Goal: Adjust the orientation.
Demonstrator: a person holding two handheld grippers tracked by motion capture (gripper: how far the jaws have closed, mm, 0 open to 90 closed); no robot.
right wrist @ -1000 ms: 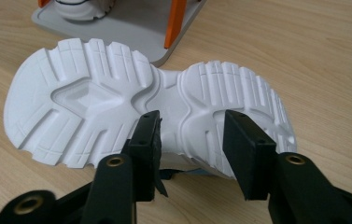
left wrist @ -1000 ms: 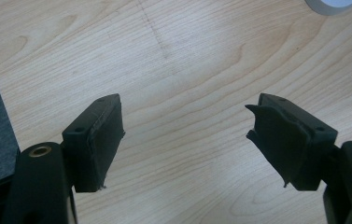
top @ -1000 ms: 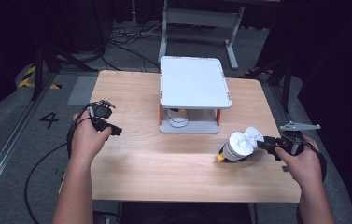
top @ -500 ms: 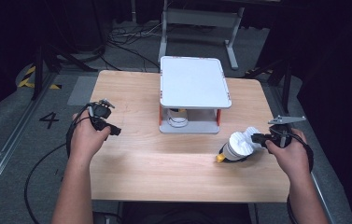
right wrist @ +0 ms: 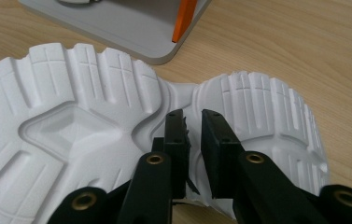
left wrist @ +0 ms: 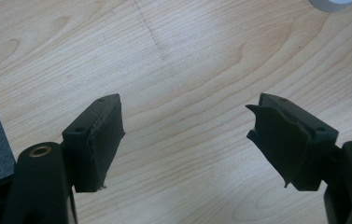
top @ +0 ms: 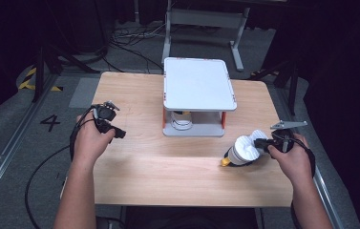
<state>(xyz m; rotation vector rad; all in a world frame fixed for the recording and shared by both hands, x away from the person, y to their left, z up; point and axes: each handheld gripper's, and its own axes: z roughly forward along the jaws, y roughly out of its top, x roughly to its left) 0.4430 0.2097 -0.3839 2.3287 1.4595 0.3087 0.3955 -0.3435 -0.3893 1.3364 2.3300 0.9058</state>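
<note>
On the wooden tabletop (top: 168, 167), right of centre beside the white shelf stand (top: 199, 98), lies a white-soled shoe (top: 243, 150). The right gripper (right wrist: 192, 135) has its jaws nearly together against the sole. The left gripper (left wrist: 185, 140) hangs over bare wood, jaws wide apart.

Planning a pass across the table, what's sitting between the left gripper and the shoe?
Nothing: in the high view, bare wood of the table spans from the left gripper to the shoe.

Shoe (right wrist: 94, 116) upper (underside facing) hidden.
</note>
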